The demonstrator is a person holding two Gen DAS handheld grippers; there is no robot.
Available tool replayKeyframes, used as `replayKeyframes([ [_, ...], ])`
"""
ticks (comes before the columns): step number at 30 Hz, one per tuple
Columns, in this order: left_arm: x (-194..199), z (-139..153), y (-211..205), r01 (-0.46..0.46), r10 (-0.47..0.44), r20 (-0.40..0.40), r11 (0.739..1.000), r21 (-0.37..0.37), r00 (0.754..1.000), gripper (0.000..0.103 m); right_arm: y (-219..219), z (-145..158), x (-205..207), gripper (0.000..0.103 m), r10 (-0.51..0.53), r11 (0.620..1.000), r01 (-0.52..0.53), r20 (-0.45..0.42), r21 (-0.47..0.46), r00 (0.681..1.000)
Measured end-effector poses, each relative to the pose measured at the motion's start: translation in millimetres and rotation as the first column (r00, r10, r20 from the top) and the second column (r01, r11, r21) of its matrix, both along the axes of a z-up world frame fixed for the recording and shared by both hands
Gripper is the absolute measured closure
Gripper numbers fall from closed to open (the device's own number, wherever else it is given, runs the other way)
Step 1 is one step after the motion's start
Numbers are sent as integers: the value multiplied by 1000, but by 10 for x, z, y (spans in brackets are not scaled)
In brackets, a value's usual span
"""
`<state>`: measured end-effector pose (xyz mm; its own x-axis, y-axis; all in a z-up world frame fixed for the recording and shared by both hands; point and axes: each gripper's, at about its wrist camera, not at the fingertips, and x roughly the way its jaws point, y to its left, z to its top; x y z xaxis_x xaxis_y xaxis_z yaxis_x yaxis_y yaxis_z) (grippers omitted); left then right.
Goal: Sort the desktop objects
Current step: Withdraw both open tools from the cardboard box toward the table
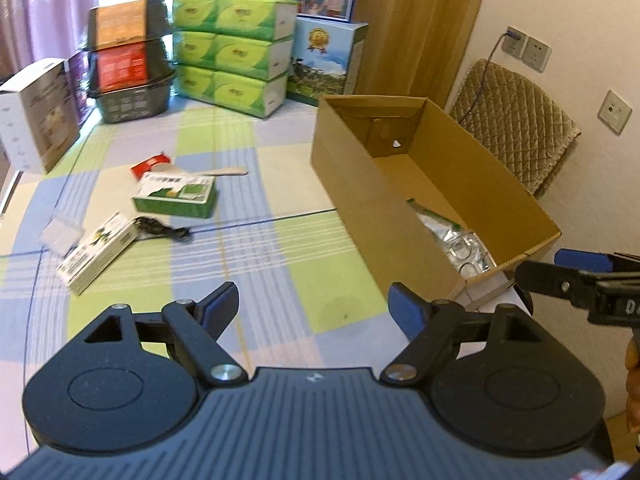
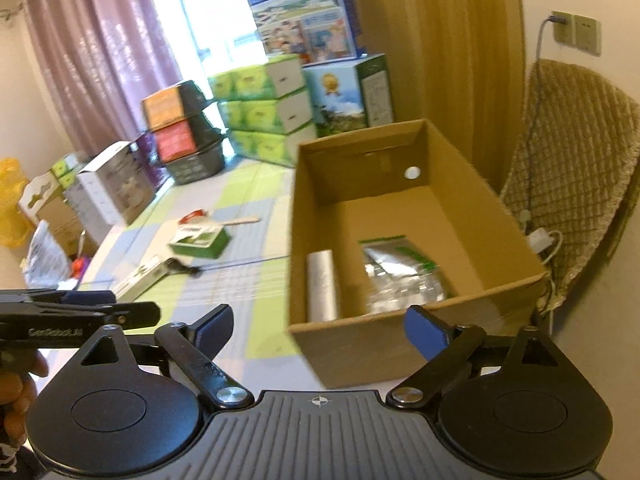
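Right now both of your tools are empty: the left gripper (image 1: 314,306) has its fingers spread wide above the checked tablecloth (image 1: 280,248), and the right gripper (image 2: 318,330) is just as wide, hanging at the near wall of the cardboard box (image 2: 404,344). Inside the box lie a silver foil pouch (image 2: 404,276) and a pale roll (image 2: 322,282), so part of the sorting looks done. What remains sits well to the left on the cloth: a green box (image 1: 174,198), a white box (image 1: 98,250) nearer you with a black cable (image 1: 160,228) touching its end, a red-and-white item (image 1: 152,164) and a flat wooden stick (image 1: 224,172) behind the green box. Your left tool is the closer one, so I would send it for the green box first. Straddle its short sides, come down level, and close only once both pads sit past its edges. Lift clear of the cable before swinging over the box wall
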<state>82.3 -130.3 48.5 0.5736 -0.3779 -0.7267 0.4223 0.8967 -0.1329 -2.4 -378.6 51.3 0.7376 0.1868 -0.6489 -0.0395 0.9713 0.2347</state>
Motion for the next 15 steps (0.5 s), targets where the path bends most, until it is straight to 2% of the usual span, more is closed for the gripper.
replayKeyframes([
  [8, -131, 11, 367, -57, 57, 7, 998, 7, 998, 16, 328, -17, -55, 2, 64, 998, -64, -7, 1, 998],
  [15, -237, -53, 770, -124, 124, 7, 992, 16, 992, 10, 601, -103, -63, 2, 111, 994, -111, -25, 7, 993],
])
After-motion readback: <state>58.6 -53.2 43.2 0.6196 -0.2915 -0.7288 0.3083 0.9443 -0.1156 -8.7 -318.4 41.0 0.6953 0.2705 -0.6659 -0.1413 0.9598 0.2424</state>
